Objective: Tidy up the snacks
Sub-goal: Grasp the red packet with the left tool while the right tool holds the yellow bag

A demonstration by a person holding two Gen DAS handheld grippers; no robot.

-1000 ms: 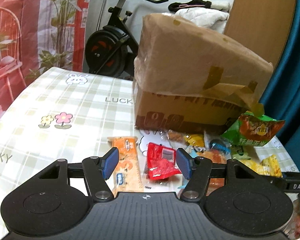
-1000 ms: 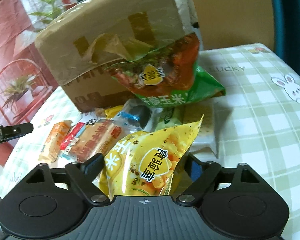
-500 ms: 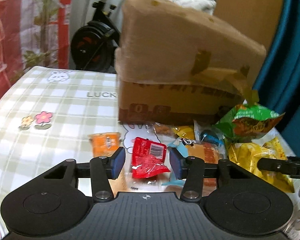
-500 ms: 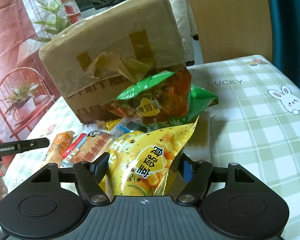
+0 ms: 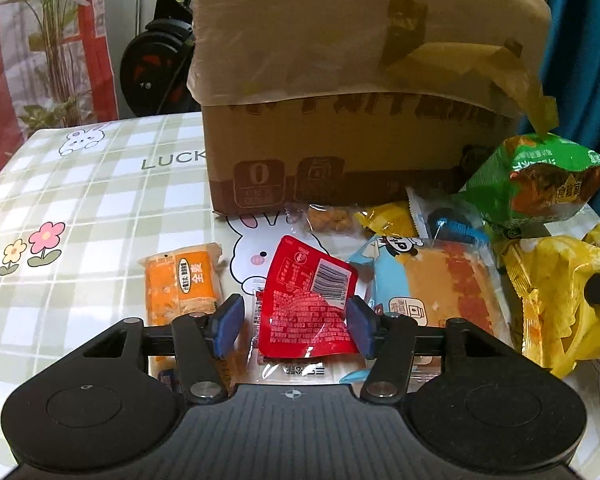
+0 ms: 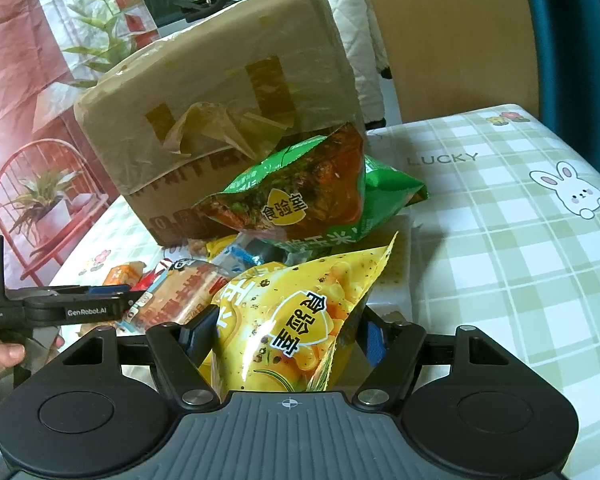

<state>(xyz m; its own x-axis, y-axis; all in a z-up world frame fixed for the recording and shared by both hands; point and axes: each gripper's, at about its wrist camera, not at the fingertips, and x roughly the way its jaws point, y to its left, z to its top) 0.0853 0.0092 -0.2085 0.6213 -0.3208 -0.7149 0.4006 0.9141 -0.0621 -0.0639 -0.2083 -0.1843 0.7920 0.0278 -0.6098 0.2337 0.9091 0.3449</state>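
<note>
A small red packet (image 5: 308, 308) lies on the checked tablecloth between the fingers of my left gripper (image 5: 294, 326). Its jaws are opening: the right pad touches the packet's edge and the left pad stands clear of it. The left gripper (image 6: 108, 291) also shows from the side in the right wrist view, low over the snack pile. My right gripper (image 6: 288, 338) is shut on a yellow corn snack bag (image 6: 300, 312) and holds it upright. The same yellow bag (image 5: 560, 292) appears at the right of the left wrist view.
A taped cardboard box (image 5: 340, 120) stands behind the pile. Against it leans a green snack bag (image 6: 300, 200). An orange packet (image 5: 184, 280) lies left of the red one, a blue-and-orange bread packet (image 5: 440, 284) to its right. A person's fingers (image 6: 0, 354) hold the left gripper.
My left gripper has dropped and moved in over the red packet, which now sits between its pads; the jaws narrowed, then widened a little. The right gripper has stayed put with the yellow bag.
</note>
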